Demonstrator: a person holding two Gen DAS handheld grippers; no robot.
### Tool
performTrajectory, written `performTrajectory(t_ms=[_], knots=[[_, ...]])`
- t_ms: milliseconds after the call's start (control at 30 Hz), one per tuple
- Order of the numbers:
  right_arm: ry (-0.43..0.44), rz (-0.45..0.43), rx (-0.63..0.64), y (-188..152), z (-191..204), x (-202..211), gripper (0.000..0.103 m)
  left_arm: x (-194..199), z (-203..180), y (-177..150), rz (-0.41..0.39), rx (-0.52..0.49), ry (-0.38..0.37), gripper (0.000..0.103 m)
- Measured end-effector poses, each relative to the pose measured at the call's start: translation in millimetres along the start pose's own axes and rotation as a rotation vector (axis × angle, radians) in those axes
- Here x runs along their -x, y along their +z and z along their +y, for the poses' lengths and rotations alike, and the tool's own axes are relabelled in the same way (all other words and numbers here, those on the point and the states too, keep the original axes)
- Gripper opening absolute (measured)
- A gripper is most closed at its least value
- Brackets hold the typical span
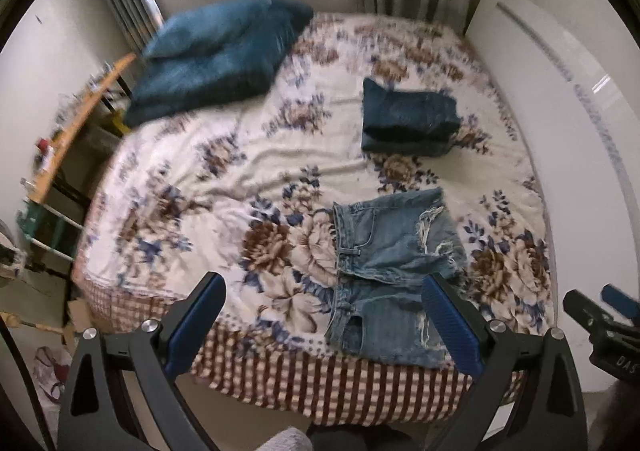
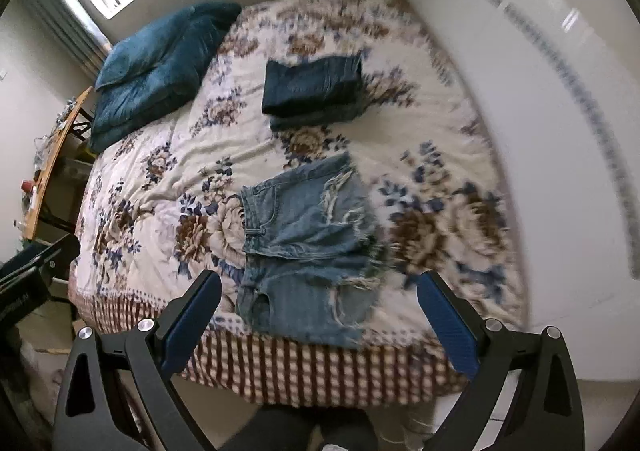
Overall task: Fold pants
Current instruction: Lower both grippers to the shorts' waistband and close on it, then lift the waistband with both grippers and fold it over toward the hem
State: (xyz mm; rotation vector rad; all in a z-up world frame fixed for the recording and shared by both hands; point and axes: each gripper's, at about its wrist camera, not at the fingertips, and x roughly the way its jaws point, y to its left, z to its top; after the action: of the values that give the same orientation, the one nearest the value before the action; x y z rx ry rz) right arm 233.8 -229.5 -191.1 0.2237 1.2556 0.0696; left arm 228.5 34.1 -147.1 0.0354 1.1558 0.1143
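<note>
Ahead of each tool lie light blue denim shorts [image 2: 304, 251] with frayed white hems, on a cream bedspread [image 2: 160, 187] printed with brown and blue flowers and edged in red-and-white check. Beyond them, folded dark navy jeans [image 2: 312, 89]; farther left, a teal pillow [image 2: 156, 67]. Tool pads [image 2: 192, 327] are blue.

Both the left tongs [image 1: 320, 325] and right tongs [image 2: 318, 321] hover with jaws spread wide, gripping nothing.
</note>
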Motion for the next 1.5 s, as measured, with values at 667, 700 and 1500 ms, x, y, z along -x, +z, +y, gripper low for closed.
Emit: performTrajectory(t_ms=[667, 700, 1500], knots=[[0.028, 0.351, 0.028, 174.4, -73.8, -478.6, 0.1, -482.4, -4.6, 69.2, 0.528, 0.365, -0.327, 0.081], [0.041, 0.362, 0.037, 175.0, -73.9, -488.1, 0.1, -494.0, -7.0, 68.0, 0.537, 0.376, -0.337, 0.081], [0.245, 0.215, 0.119, 156.2, -43.5, -431.4, 0.008, -429.8, -18.6, 50.8, 0.329, 0.362, -0.299, 0.005]])
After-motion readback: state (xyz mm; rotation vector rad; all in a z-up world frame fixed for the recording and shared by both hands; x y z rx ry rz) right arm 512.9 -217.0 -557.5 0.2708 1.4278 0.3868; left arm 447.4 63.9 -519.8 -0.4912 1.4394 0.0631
